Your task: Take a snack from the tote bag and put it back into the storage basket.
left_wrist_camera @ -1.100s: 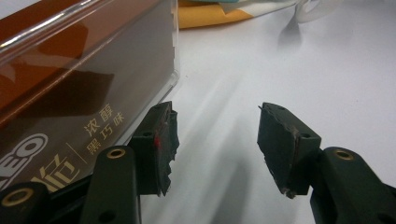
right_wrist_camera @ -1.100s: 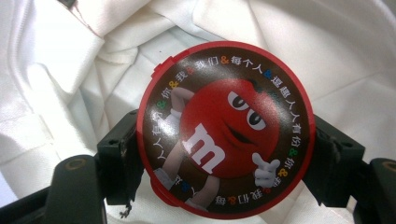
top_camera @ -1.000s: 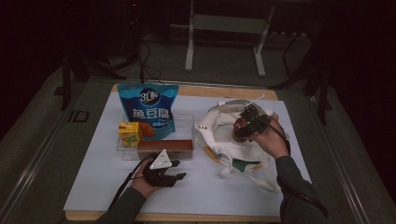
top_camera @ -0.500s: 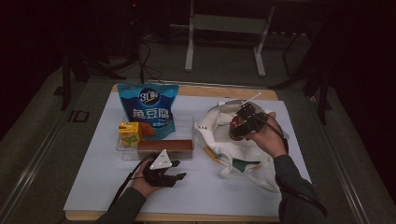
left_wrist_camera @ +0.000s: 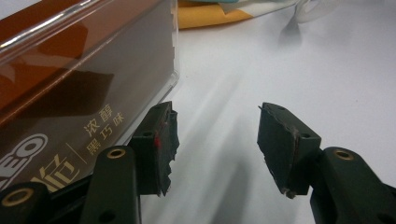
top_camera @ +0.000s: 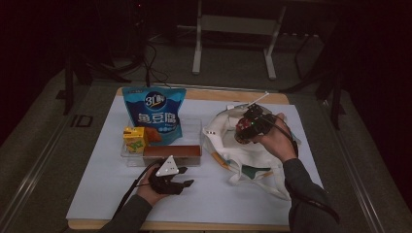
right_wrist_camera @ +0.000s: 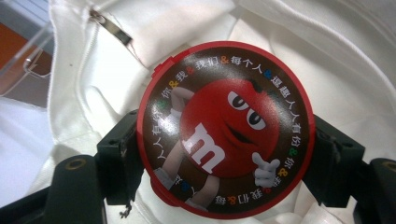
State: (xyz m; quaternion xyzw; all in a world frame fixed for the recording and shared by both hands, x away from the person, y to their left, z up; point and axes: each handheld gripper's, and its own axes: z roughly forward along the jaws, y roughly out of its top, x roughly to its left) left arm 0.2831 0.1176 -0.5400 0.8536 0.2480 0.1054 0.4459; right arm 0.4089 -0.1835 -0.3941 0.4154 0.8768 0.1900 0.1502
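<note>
A round red-rimmed candy tin (right_wrist_camera: 224, 128) with a red cartoon figure on its lid sits between the jaws of my right gripper (right_wrist_camera: 229, 154), which is shut on its sides. It hangs over the open white cloth bag (right_wrist_camera: 327, 51). In the high view my right gripper (top_camera: 250, 127) holds the tin (top_camera: 242, 129) above the bag (top_camera: 252, 165) at the right. My left gripper (top_camera: 180, 185) rests on the white mat, open, just in front of the brown chocolate box (top_camera: 172, 152). Its jaws (left_wrist_camera: 215, 144) stand apart with nothing between them, the brown box (left_wrist_camera: 70, 93) at their left.
A clear tray (top_camera: 194, 127) holds the brown box, a yellow juice carton (top_camera: 135, 139) and a blue snack bag (top_camera: 154, 112) leaning upright. The white mat (top_camera: 97, 184) covers the wooden table. A metal stand (top_camera: 233, 39) rises beyond the table's far edge.
My right gripper has lifted a little with the tin over the bag. My left gripper has stayed where it was.
</note>
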